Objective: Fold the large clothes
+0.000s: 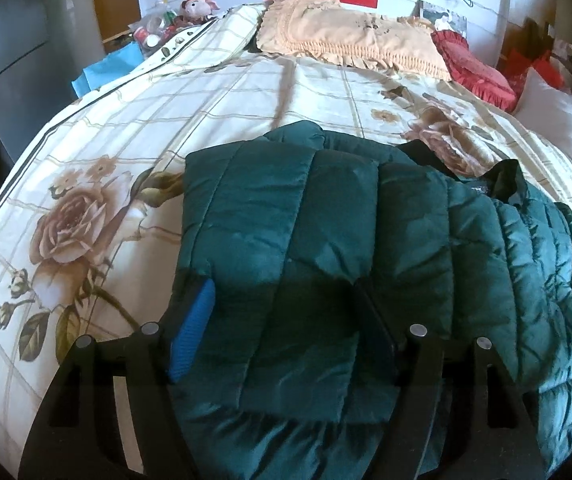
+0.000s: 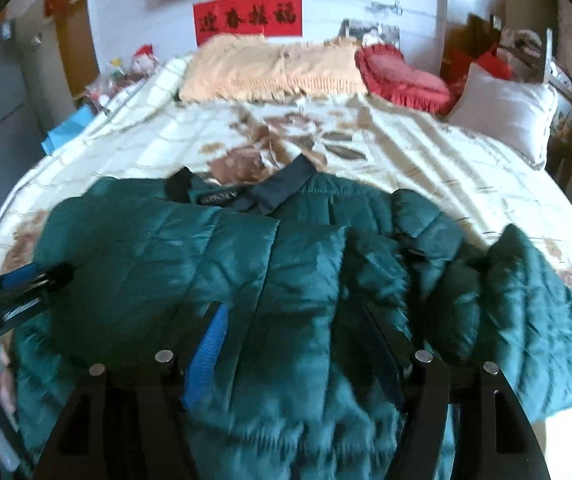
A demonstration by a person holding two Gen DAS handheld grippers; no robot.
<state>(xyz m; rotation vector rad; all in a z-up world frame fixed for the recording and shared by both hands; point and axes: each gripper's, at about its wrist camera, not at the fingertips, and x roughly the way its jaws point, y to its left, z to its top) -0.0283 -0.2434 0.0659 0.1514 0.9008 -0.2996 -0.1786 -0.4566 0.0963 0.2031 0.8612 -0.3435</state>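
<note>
Left wrist view: green puffer jacket lies on the bed, one side folded in across the body. Left gripper jaws stand apart over the fabric, gripping nothing. Right gripper likewise (view blurred). Remaining: far sleeve sprawls unfolded, final fold-up not done.

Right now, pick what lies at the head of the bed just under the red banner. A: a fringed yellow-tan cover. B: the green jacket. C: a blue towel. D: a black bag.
A: a fringed yellow-tan cover lies at the head of the bed, right below the red banner, while the green jacket is spread at the near end, under both grippers.
</note>
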